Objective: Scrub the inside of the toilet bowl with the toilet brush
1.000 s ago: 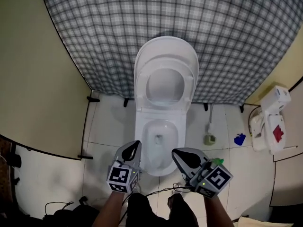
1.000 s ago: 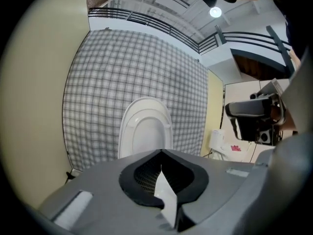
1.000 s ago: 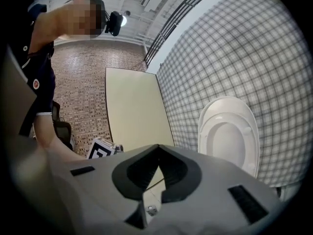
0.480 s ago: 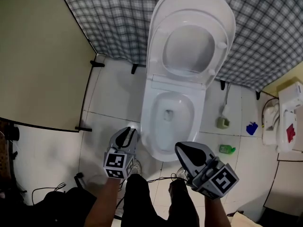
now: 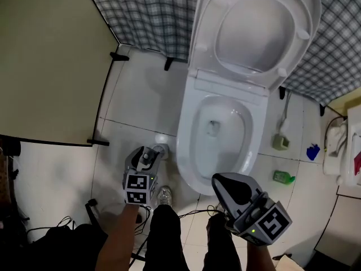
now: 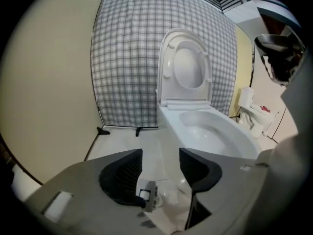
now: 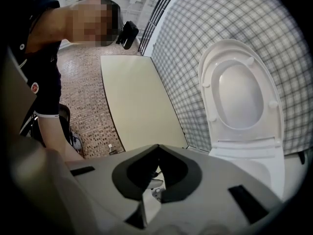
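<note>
The white toilet (image 5: 189,151) stands with lid and seat (image 5: 256,30) raised and the bowl (image 6: 215,129) open. A white-handled brush in a greenish holder (image 5: 280,141) stands on the floor at the toilet's right, far from both grippers. My left gripper (image 5: 148,154) points down at the tiles left of the toilet's base. Its jaws have just been opening and nothing is between them (image 6: 161,153). My right gripper (image 5: 225,185) hangs in front of the bowl's near rim, shut and empty (image 7: 157,147). The raised lid (image 7: 239,89) shows to its right.
A checked curtain (image 5: 146,10) hangs behind the toilet and a beige partition (image 5: 51,61) closes off the left. A green bottle (image 5: 284,177) and a blue thing (image 5: 313,151) lie on the tiles at right. Cables (image 5: 192,213) and the person's feet are below.
Both grippers have sunk towards the floor. The left one dropped beside the toilet's base and its jaws went from shut to open. The right one stayed shut.
</note>
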The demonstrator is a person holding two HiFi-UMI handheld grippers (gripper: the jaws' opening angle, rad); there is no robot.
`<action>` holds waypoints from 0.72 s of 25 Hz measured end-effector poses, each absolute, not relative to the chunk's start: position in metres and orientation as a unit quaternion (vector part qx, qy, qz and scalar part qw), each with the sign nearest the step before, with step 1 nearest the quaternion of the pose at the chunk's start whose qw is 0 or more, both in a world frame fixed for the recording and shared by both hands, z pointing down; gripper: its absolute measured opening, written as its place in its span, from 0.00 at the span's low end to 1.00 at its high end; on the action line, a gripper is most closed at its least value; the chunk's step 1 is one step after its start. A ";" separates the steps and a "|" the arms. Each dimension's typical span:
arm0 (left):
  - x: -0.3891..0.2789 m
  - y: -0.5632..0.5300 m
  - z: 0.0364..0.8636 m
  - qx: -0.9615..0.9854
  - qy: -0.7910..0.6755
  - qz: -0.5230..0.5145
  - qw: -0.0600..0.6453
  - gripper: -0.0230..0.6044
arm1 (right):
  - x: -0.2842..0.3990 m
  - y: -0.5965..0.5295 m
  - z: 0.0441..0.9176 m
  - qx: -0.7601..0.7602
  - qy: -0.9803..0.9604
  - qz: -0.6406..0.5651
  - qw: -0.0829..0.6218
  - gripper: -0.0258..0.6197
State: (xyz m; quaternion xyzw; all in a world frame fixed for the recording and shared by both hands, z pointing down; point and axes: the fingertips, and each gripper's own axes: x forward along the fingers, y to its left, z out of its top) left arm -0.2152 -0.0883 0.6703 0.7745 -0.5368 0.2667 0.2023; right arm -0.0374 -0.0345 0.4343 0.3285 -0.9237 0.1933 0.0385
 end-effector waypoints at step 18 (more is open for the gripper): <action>-0.246 -0.079 0.812 0.774 -0.486 0.326 0.242 0.67 | -0.064 -0.030 0.503 0.319 -0.918 0.229 0.052 0.04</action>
